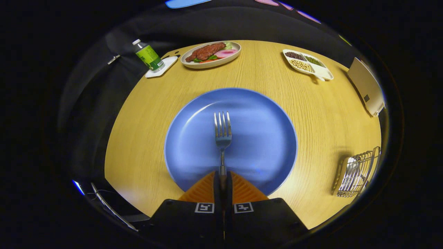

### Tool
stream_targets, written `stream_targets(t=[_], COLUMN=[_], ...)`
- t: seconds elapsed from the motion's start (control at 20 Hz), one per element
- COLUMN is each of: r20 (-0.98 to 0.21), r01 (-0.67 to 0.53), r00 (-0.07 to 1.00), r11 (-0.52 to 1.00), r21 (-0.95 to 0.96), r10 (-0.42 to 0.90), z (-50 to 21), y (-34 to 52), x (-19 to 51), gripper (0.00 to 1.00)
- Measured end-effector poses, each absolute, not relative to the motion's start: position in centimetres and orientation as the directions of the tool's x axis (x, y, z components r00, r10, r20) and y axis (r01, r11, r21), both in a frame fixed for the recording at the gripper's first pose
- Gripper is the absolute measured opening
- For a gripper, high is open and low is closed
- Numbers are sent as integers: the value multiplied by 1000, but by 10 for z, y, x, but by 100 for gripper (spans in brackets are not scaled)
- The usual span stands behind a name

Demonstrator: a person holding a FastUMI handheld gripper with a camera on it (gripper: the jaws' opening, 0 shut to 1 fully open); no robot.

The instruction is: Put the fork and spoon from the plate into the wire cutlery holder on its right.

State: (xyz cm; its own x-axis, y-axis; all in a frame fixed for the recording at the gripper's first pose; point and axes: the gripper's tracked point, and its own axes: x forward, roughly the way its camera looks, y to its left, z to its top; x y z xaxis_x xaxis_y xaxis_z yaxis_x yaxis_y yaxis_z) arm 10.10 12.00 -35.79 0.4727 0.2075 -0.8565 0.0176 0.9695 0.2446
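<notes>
Orange fingers clamp fork handle; tines ahead.

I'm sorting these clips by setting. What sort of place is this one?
Probably a dining table staged in a recording booth: a wooden table carries a blue plate, a dish of food and a wire cutlery holder. The gripper is shut on a fork.
</notes>
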Motion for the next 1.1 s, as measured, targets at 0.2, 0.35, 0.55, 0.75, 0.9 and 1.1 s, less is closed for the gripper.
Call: stream_targets(t=[0.2,0.35,0.55,0.75,0.9,1.1], r20=[-830,-807,-797,-829,-879,-939], r01=[-29,-70,-88,-84,-96,-80], r00=[477,506,521,472,405,255], r11=[949,947,948,951,968,973], r21=[314,314,307,296,231,217], r10=[289,305,306,300,250,230], z=[-318,-282,-239,-211,-205,-212], y=[113,88,40,-13,-60,-107], x=[90,76,54,25,1,-29], gripper=[6,6,6,6,6,6])
